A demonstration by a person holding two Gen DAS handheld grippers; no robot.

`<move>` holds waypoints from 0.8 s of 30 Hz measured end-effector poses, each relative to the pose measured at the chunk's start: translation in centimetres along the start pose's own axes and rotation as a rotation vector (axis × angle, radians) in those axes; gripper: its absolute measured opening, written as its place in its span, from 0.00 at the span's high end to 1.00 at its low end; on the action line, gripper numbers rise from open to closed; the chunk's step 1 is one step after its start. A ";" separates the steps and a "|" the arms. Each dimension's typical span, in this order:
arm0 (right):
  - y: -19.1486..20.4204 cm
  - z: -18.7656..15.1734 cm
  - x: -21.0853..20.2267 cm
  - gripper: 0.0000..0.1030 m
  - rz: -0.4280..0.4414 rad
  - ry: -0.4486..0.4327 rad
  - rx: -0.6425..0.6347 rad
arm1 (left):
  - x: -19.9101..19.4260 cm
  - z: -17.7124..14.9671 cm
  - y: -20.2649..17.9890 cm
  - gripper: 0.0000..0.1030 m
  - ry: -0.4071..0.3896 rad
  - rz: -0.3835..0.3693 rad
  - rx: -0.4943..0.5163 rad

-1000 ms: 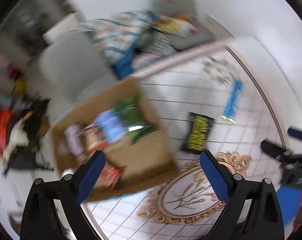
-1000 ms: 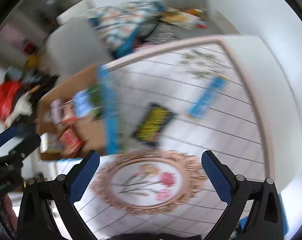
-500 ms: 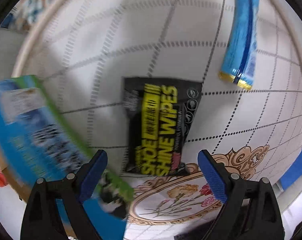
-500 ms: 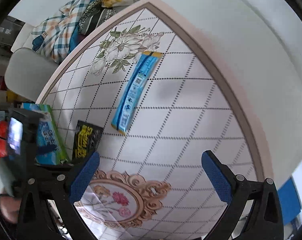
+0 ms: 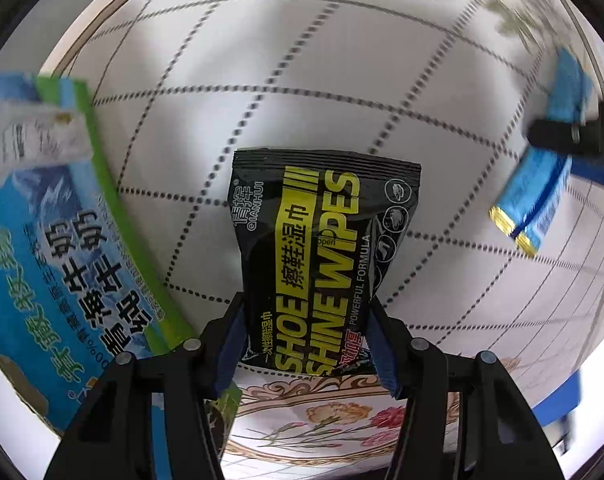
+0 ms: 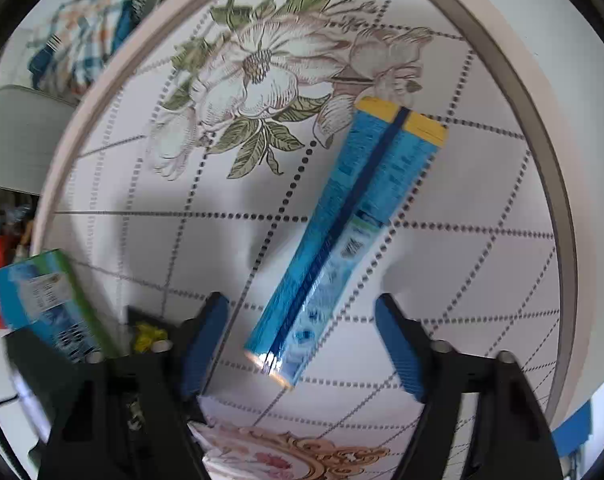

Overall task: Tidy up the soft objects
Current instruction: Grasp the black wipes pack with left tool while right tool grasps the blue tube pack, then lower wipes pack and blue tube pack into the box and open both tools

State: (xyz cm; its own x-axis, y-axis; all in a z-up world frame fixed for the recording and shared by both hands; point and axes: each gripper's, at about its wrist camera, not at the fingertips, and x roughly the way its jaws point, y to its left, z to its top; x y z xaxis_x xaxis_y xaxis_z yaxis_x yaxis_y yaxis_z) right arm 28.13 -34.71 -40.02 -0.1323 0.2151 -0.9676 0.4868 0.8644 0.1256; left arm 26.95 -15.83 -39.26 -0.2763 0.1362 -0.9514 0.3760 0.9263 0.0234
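Observation:
A black and yellow shoe wipes pack [image 5: 318, 248] lies on the patterned table [image 5: 262, 80]. My left gripper [image 5: 306, 336] is closed on its near end, both pads touching its sides. A long blue packet with yellow ends [image 6: 342, 232] lies diagonally on the table [image 6: 142, 240]. My right gripper [image 6: 302, 344] is open around its near end, pads apart from it. The blue packet also shows in the left wrist view [image 5: 542, 184], with the right gripper's black finger across it.
A blue and green milk carton box [image 5: 54, 248] lies at the left of the wipes pack; it also shows in the right wrist view [image 6: 50, 300]. A grey chair [image 6: 18, 136] and checked cloth [image 6: 74, 24] lie beyond the table's edge.
Both grippers have dropped close to the table. The left one has narrowed onto the wipes pack. The right one has come down around the blue packet's near end.

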 end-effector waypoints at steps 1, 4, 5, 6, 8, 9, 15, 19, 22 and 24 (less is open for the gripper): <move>0.3 0.1 -0.1 0.56 -0.024 -0.017 -0.010 | -0.1 -0.1 0.3 0.49 -0.010 -0.011 -0.018; 1.0 -0.2 0.1 0.68 -0.073 -0.040 -0.062 | -0.6 -0.4 0.8 0.49 -0.039 -0.024 -0.048; 1.0 -0.5 0.1 0.74 -0.077 -0.044 -0.075 | -0.8 -0.6 0.8 0.49 -0.047 -0.033 -0.055; 0.9 -0.7 0.1 0.76 -0.080 -0.045 -0.082 | -1.0 -0.8 0.8 0.49 -0.056 -0.043 -0.061; 0.9 -1.8 -0.1 0.86 -0.097 -0.056 -0.114 | -1.9 -1.5 0.6 0.49 -0.085 -0.068 -0.073; 0.8 -2.4 -0.3 0.86 -0.102 -0.063 -0.126 | -2.2 -2.4 1.1 0.49 -0.099 -0.082 -0.074; 0.3 -6.3 -2.2 0.87 -0.032 -0.092 -0.150 | -5.9 -5.6 1.3 0.50 -0.199 -0.150 -0.081; 1.4 -9.8 -5.4 0.87 0.039 -0.145 -0.187 | -9.4 -8.6 3.3 0.50 -0.280 -0.194 -0.097; 2.9 -11.8 -8.0 0.87 0.077 -0.183 -0.223 | -11.6 -11.3 5.7 0.50 -0.335 -0.236 -0.130; 4.6 -13.0 -10.3 0.87 0.110 -0.211 -0.259 | -13.8 -12.6 7.7 0.50 -0.367 -0.264 -0.158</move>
State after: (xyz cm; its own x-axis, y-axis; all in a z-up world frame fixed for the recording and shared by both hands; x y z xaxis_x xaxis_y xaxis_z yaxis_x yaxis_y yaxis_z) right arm 20.51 -27.04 -26.67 0.1035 0.2384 -0.9656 0.2496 0.9336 0.2572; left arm 22.52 -6.18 -22.11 -0.0028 -0.2176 -0.9760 0.1885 0.9584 -0.2142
